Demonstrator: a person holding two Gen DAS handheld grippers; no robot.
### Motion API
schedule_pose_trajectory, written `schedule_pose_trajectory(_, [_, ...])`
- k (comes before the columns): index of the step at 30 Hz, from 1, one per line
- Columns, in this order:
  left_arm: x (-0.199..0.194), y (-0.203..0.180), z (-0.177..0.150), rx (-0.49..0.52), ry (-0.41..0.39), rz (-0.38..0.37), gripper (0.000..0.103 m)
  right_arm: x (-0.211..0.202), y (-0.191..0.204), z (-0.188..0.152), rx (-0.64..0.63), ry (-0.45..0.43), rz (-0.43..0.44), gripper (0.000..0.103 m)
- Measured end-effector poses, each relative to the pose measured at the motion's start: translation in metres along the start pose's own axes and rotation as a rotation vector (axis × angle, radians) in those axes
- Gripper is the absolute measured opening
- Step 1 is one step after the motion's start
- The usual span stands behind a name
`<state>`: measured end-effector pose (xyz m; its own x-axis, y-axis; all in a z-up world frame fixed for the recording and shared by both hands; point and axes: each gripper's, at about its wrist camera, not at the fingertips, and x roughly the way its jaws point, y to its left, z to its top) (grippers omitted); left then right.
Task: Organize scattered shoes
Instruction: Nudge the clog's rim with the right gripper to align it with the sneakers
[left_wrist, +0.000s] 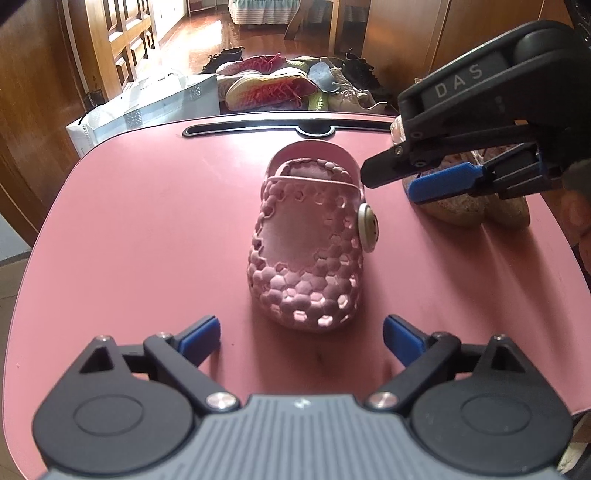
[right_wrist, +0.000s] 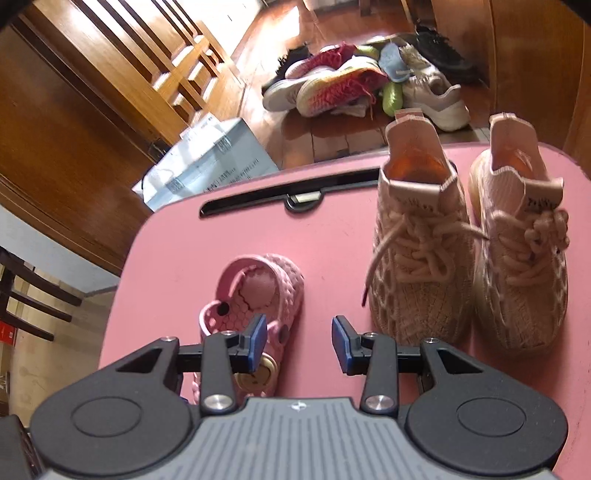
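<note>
1. Left tongs (left_wrist: 301, 338) stand wide open w/ nothing between the pads; the pink clog (left_wrist: 308, 243) sits just ahead of them on the tabletop (left_wrist: 147, 240), toe toward the camera, heel strap away. Pads don't touch it, so it looks set down & freed.
2. Right tongs (right_wrist: 299, 345) are part open & empty, hovering over bare tabletop betw. the clog (right_wrist: 255, 299) & the pair of pink knit sneakers (right_wrist: 469, 251). In the left view the right tongs (left_wrist: 391, 179) reach in from the right, tips near the clog's heel strap; can't tell if they touch it.
3. Why so, my guess: sneakers stand side by side, upright, same way round, at the right side of the tabletop, i.e. already lined up as a pair. The clog is alone, near them but apart, prob. waiting for its mate or a nudge into line.
4. No second clog in view.
5. Tabletop: smooth pink, rounded corners, a dark slot (left_wrist: 258, 129) along the far edge.
6. Room: wood floor & wood panelling; a heap of mixed shoes (left_wrist: 295, 85) on the floor beyond the tabletop, still unsorted, so plenty left to do. A white paper bag (left_wrist: 147, 107) stands by the far left corner.
</note>
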<state>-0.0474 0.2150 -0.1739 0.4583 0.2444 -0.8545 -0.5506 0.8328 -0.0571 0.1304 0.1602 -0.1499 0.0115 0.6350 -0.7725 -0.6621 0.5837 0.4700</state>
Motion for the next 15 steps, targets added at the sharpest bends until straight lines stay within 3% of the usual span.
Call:
schedule_pose_trajectory(5, [0.006, -0.011, 0.005, 0.041, -0.019, 0.011, 0.093, 0.017, 0.002, 0.001, 0.01, 0.005, -0.004, 0.035])
schedule_pose_trajectory(8, [0.009, -0.019, 0.008, 0.066, -0.029, 0.016, 0.094, 0.025, 0.002, 0.003, 0.028, 0.004, -0.006, 0.011])
schedule_pose_trajectory(9, [0.011, -0.022, 0.011, 0.07, -0.03, 0.017, 0.094, 0.027, 0.004, 0.004, 0.026, -0.002, -0.024, 0.009])
schedule_pose_trajectory(15, [0.027, -0.028, 0.032, 0.048, -0.057, 0.02, 0.094, 0.032, 0.005, 0.015, -0.03, -0.052, -0.082, 0.009])
